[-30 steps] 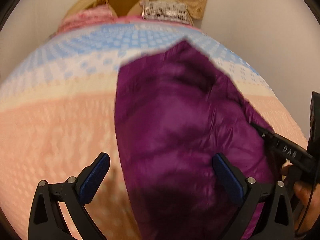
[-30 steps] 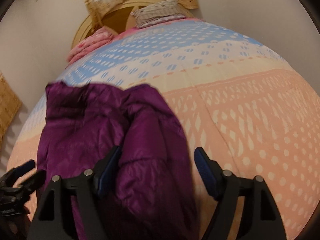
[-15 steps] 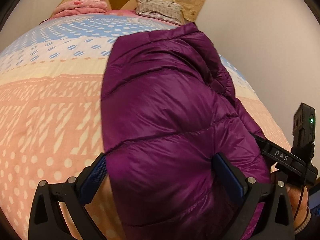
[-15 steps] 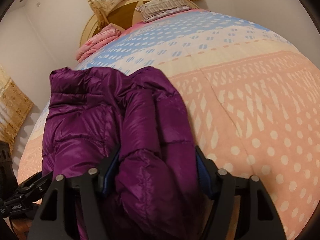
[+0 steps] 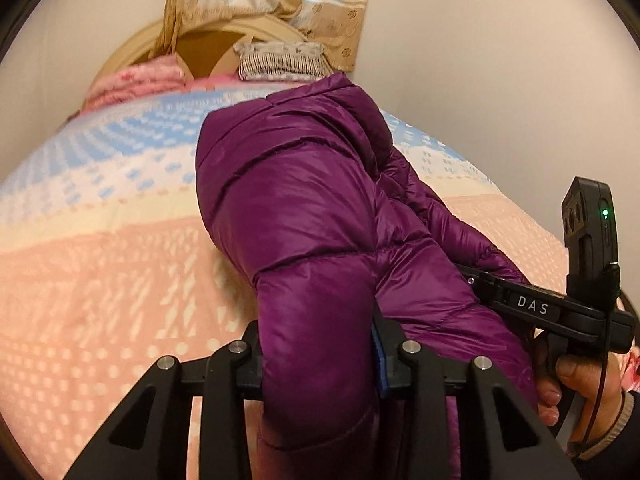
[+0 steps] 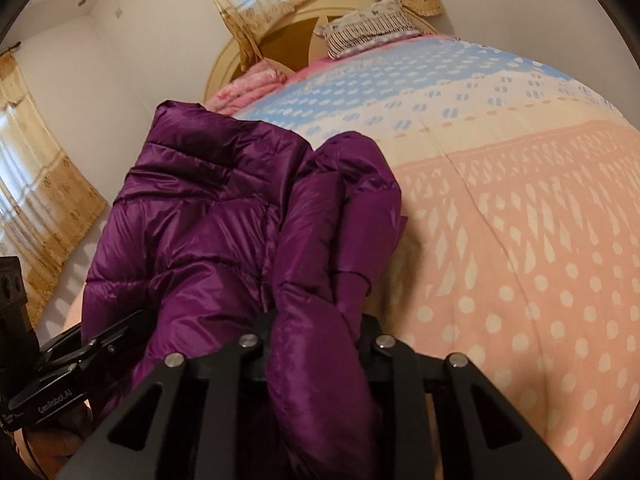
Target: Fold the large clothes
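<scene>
Pink bedspread (image 6: 520,240) lies bare right of the purple jacket (image 5: 320,220). Left tongs (image 5: 320,356) and right tongs (image 6: 316,340), jaws just closing, each pinch its near hem.

Left gripper (image 5: 320,356): jaws, wide apart a second ago, have just been closing and now pinch a fold of the purple jacket (image 5: 304,208). Right gripper (image 6: 316,344): likewise closing, now clamped on a bunched fold. Jacket's near edge has bunched up and seems lifted slightly off the bed (image 5: 100,260); shadow beneath, hard to confirm.
</scene>
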Demonstrator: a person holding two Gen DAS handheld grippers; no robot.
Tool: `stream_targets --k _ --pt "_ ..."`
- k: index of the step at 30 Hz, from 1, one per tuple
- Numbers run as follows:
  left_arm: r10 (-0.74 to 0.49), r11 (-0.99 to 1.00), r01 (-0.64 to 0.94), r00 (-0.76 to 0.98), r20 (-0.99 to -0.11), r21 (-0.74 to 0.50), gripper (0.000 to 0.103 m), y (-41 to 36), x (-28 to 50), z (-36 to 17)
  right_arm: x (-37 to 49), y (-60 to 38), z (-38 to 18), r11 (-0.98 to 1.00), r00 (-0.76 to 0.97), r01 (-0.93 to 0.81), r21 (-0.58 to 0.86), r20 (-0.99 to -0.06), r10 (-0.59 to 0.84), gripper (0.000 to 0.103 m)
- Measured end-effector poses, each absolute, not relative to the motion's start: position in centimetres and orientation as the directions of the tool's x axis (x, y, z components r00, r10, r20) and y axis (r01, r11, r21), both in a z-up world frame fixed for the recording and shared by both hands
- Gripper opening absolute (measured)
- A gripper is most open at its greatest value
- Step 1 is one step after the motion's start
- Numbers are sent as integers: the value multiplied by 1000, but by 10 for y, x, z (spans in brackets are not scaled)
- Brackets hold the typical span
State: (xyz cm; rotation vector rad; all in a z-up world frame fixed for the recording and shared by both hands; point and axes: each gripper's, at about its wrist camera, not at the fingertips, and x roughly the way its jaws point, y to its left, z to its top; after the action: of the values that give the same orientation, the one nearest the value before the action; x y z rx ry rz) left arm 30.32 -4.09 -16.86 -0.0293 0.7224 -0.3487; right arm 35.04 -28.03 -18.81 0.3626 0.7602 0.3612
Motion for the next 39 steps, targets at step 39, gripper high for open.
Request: stream_targets --k 39 --pt "-110 992 55 808 -579 -112 37 97 241 -128 349 -117 -147 822 586 -475 313 -584 561 24"
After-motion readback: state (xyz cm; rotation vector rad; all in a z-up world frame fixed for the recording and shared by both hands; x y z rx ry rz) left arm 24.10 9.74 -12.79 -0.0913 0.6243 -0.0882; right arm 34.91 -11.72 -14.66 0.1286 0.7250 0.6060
